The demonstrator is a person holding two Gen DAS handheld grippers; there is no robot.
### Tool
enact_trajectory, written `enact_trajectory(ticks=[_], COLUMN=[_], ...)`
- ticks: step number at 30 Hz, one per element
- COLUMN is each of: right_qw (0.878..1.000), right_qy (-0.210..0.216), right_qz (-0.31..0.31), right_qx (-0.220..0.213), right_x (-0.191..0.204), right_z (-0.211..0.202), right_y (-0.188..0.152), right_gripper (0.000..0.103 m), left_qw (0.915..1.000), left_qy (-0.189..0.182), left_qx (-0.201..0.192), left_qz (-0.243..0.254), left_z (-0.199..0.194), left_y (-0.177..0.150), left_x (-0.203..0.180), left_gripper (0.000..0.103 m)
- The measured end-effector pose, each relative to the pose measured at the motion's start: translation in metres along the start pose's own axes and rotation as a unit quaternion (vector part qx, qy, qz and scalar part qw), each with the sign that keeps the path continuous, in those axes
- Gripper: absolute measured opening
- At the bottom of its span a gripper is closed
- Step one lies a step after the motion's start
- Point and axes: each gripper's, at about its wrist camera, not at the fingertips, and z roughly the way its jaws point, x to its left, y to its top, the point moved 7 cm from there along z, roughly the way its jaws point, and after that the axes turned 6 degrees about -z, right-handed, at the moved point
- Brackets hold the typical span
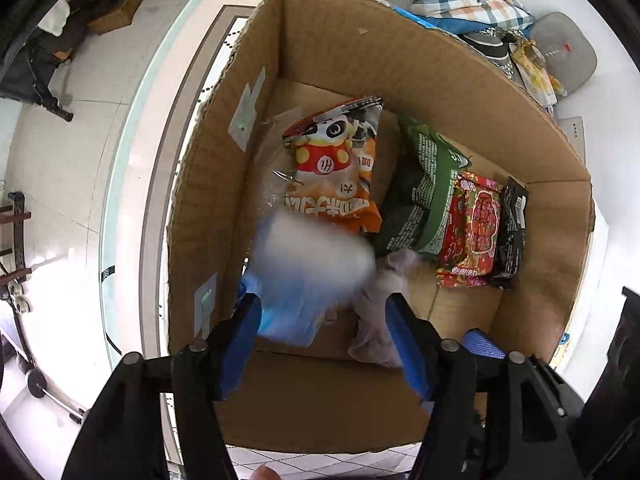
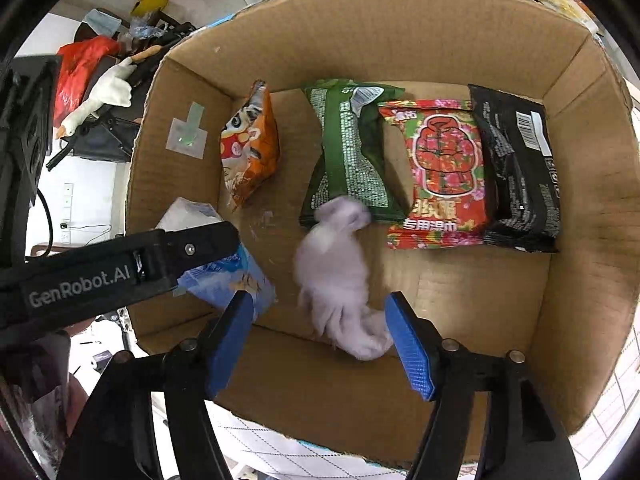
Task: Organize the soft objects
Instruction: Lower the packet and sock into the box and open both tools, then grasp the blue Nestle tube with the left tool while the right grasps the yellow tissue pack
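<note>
Both grippers are hovering over the cardboard box. The left gripper has its jaws standing wide around a blurred blue tissue pack, apparently dropping. The right gripper is gaping too, with the pale lilac cloth tumbling loose between its pads. Risk: the pack is falling near the box wall and may be landing on the orange panda snack bag, or the cloth may be draping over the green packet.

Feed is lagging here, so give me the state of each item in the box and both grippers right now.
cardboard box: open, flaps up.
orange panda snack bag: tilted on its edge near the left wall.
green pack: flat, pinched at the middle.
red floral pack: flat, face up.
black pack: flat by the right wall.
blue-white pack: blurred, at left gripper, open.
pale cloth: blurred, crumpled.
right gripper: open.
</note>
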Motion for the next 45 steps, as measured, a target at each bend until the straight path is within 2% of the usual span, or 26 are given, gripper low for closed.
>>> enact_trajectory(ticks=[3, 5, 9, 11, 14, 16, 22, 25, 31, 40, 45], right_qw=[1.000, 1.000, 0.999, 0.999, 0.998, 0.997, 0.993, 0.990, 0.986, 0.985, 0.986], right_qy=[-0.009, -0.013, -0.033, -0.039, -0.056, -0.070, -0.106, -0.122, -0.133, -0.112, -0.084], right_qz=[-0.001, -0.002, -0.006, -0.006, -0.007, -0.008, -0.012, -0.010, -0.006, -0.014, -0.009], right_qx=[-0.002, -0.002, -0.006, -0.008, -0.015, -0.022, -0.049, -0.065, -0.102, -0.131, -0.143], right_x=[-0.004, -0.003, -0.010, -0.010, -0.014, -0.013, -0.022, -0.024, -0.022, -0.012, -0.020], right_z=[-0.007, -0.009, -0.016, -0.021, -0.028, -0.034, -0.062, -0.077, -0.116, -0.156, -0.172], right_y=[-0.002, -0.004, -0.008, -0.009, -0.012, -0.014, -0.033, -0.040, -0.061, -0.083, -0.089], right_gripper=[0.071, 0.071, 0.071, 0.071, 0.071, 0.082, 0.100, 0.101, 0.101, 0.101, 0.101], left_qw=[0.9999, 0.9998, 0.9990, 0.9978, 0.9943, 0.9906, 0.9806, 0.9753, 0.9743, 0.9704, 0.9705], left_qy=[0.004, 0.000, 0.009, 0.022, 0.046, 0.061, 0.079, 0.088, 0.067, 0.051, 0.045], left_qx=[-0.009, -0.019, -0.042, -0.057, -0.086, -0.109, -0.157, -0.180, -0.200, -0.230, -0.230], left_qz=[0.005, 0.005, 0.015, 0.025, 0.042, 0.057, 0.086, 0.092, 0.078, 0.056, 0.054], left_z=[-0.007, -0.014, -0.028, -0.034, -0.047, -0.055, -0.074, -0.084, -0.105, -0.136, -0.141], left_y=[-0.003, -0.004, -0.004, -0.008, -0.016, -0.023, -0.048, -0.059, -0.077, -0.104, -0.114], left_x=[0.001, 0.002, -0.001, -0.003, -0.004, -0.007, -0.012, -0.013, -0.012, -0.021, -0.043], left_gripper=[0.066, 0.082, 0.089, 0.100, 0.101, 0.101, 0.101, 0.101, 0.101, 0.101, 0.101])
